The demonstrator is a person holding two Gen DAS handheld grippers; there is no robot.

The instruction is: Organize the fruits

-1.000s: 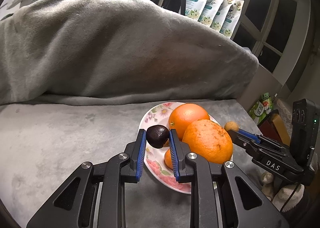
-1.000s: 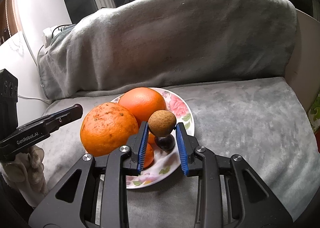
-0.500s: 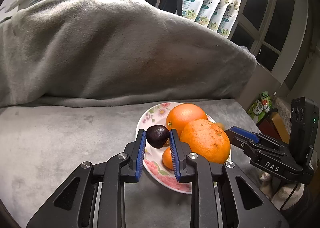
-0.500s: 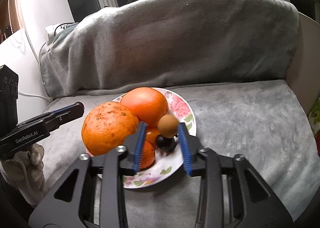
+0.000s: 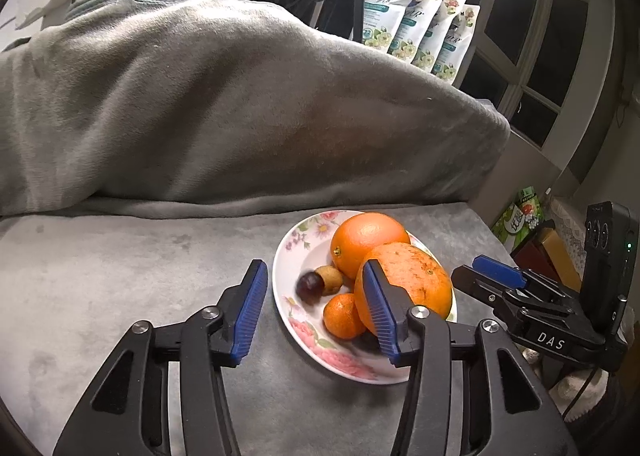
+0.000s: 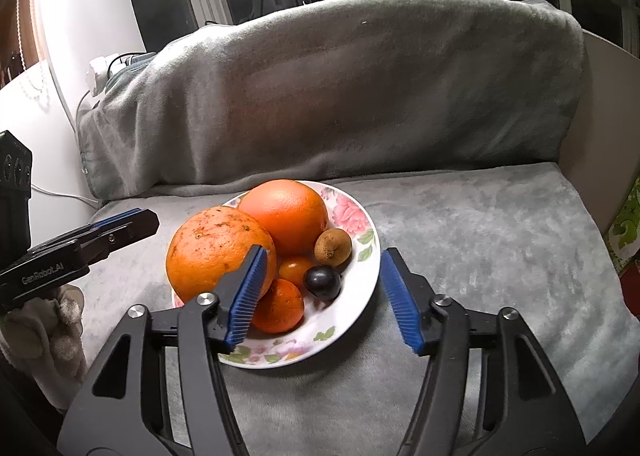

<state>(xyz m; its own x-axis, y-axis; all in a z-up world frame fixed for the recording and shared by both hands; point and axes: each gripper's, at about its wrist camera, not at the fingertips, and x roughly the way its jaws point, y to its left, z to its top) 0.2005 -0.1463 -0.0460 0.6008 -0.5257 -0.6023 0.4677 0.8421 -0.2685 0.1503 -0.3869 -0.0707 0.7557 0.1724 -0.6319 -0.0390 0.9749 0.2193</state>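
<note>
A floral plate (image 5: 304,340) (image 6: 360,296) sits on the grey blanket. On it lie a rough orange (image 5: 412,280) (image 6: 212,252), a smooth orange (image 5: 366,240) (image 6: 286,214), a small mandarin (image 5: 344,314) (image 6: 280,306), a brown kiwi (image 5: 330,278) (image 6: 333,246) and a dark plum (image 5: 309,286) (image 6: 322,281). A small orange tomato (image 6: 295,270) lies between them. My left gripper (image 5: 312,296) is open and empty just in front of the plate. My right gripper (image 6: 322,288) is open and empty, its jaws straddling the plate's near side.
The blanket-covered backrest (image 5: 240,116) rises behind the plate. Refill pouches (image 5: 416,36) stand on the window sill. Boxes (image 5: 520,216) stand past the seat's right edge. A white wall and cable (image 6: 60,192) lie to the left.
Both grippers opened. The left let go of the plum and the right let go of the kiwi; both fruits now lie on the plate. Both grippers drew back a little.
</note>
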